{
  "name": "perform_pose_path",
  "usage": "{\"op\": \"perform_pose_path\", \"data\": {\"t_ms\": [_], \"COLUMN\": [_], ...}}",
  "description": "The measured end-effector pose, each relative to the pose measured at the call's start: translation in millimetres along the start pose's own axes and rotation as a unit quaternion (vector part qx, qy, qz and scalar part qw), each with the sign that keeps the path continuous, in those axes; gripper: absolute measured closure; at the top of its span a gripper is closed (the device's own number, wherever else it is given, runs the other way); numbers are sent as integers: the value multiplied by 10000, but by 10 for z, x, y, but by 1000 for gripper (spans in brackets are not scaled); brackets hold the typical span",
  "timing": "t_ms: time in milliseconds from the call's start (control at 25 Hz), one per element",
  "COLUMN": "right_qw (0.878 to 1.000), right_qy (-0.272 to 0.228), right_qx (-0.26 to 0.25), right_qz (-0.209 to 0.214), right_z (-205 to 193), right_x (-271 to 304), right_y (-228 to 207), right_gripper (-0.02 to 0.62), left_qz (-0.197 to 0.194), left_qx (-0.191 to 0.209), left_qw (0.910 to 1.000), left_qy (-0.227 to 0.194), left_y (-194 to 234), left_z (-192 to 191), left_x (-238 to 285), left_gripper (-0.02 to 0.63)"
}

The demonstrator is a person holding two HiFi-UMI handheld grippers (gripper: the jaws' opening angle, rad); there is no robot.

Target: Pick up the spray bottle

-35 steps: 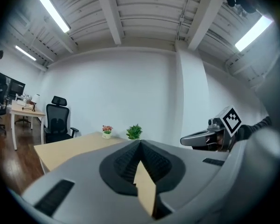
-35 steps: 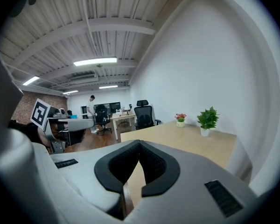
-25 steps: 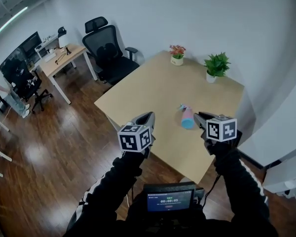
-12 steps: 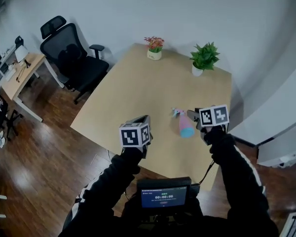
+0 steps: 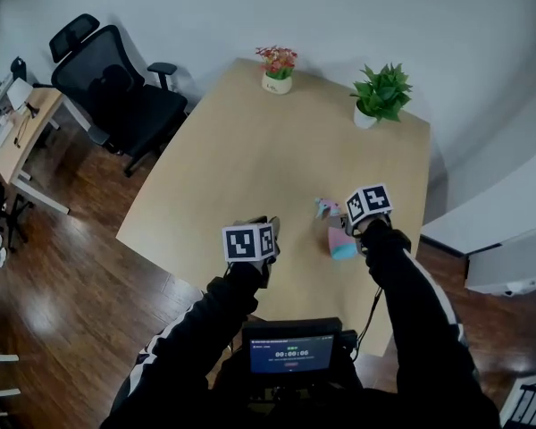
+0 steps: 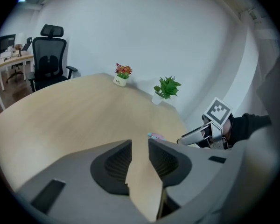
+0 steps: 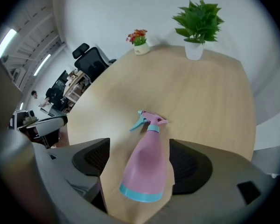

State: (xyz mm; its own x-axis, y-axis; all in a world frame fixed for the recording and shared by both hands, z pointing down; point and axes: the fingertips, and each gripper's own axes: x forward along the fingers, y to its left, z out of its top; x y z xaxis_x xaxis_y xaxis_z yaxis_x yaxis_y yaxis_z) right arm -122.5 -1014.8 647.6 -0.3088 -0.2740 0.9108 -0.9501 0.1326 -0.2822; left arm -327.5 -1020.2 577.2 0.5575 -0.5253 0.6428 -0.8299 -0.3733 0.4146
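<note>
Both grippers have dropped toward the bench [image 6: 74, 111]. The spray bottle [image 7: 149, 148] lies flat between the right gripper's [image 7: 141, 161] fingers [image 7: 191, 164], which are opening wide, unclamped. The left gripper's [image 6: 140, 157] fingers [image 6: 114, 164] are opening narrowly, empty.

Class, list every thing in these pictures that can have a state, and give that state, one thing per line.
spray bottle: lying on its side on the table, not lifted.
right gripper: jaws opening, spray bottle between them, not clamped.
left gripper: jaws opening, nothing between them.
flower pot: upright.
green plant: upright.
office chair: upright, empty.
screen: lit.
</note>
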Motion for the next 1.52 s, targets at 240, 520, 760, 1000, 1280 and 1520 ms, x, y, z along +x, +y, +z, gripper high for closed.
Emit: {"op": "perform_pose_path", "data": {"t_ms": [240,520,760,1000,1280,1520], "right_qw": [9969,9921,9919,9974,9855,9403], "right_qy": [690,1144,1148,668,-1456,-3182], "right_qx": [163,190,230,87,114,-309], "right_qz": [-336,-471,-501,-265,867,1165], "right_z": [107,52,66,123,717,811], "right_x": [584,862,965,905,-128,-1392], "right_y": [-300,-381,-381,-300,42,297], "right_gripper": [166,144,224,239,239,239], "left_qz": [-8,-18,-101,-123,-868,-1167], "left_qx": [-4,-43,11,-65,442,1652], "left_qw": [9998,9993,9989,9995,9939,9631], "left_qy": [223,376,459,280,-517,-1774], "left_y": [177,190,208,203,-137,-697], "left_z": [124,164,184,202,603,1147], "left_x": [568,867,948,803,301,-422], "left_gripper": [485,485,485,485,486,528]}}
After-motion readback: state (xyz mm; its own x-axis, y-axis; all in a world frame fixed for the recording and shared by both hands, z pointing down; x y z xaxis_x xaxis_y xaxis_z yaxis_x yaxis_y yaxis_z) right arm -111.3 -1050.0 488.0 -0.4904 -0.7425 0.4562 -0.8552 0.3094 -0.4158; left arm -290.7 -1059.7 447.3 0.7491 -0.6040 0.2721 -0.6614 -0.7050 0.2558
